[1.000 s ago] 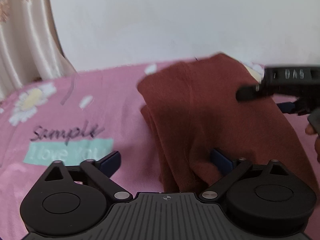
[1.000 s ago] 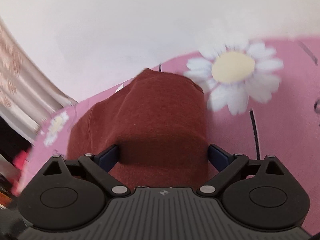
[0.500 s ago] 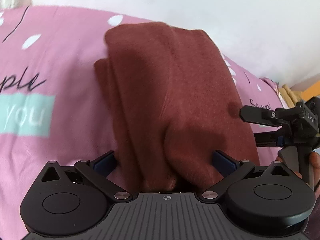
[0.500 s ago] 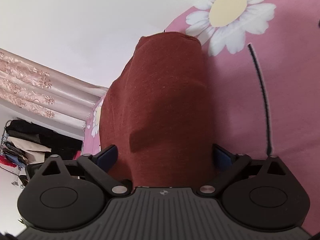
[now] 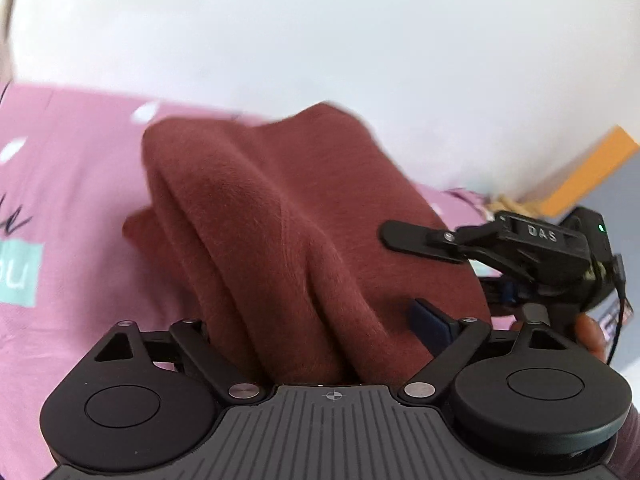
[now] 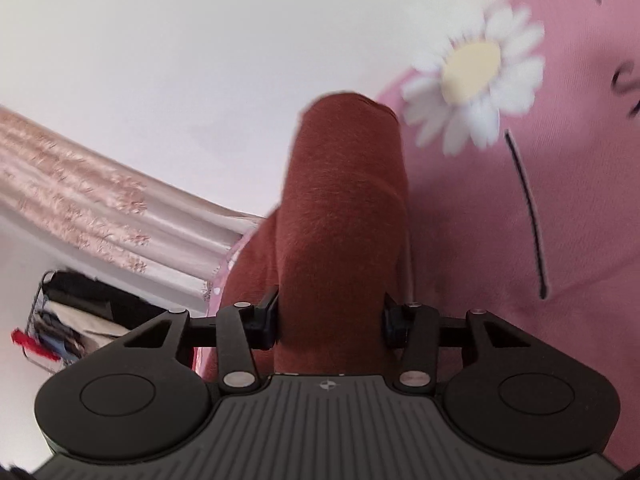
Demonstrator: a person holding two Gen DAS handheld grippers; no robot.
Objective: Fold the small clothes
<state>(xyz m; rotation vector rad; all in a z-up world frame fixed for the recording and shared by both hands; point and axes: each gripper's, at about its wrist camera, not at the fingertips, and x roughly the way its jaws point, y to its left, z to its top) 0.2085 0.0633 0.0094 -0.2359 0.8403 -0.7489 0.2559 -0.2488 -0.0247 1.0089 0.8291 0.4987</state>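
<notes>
A folded rust-brown garment (image 5: 280,220) lies bunched on the pink bedsheet (image 5: 72,200). My left gripper (image 5: 316,320) has its jaws wide apart around the near end of the thick fold, the cloth filling the gap. My right gripper (image 6: 330,320) is shut on the other end of the same garment (image 6: 340,208), its pads pressing both sides of the fold. The right gripper also shows in the left wrist view (image 5: 500,248), at the garment's right edge.
The pink sheet carries a white daisy print (image 6: 472,76) and a teal label with lettering (image 5: 18,276). A white wall (image 5: 320,32) rises behind the bed. A pale curtain (image 6: 80,192) and a clothes rack (image 6: 64,320) stand at the left.
My right gripper's jaws have closed from wide open onto the garment fold. My left gripper has stayed open around the cloth while the views tilted upward and the garment bunched taller.
</notes>
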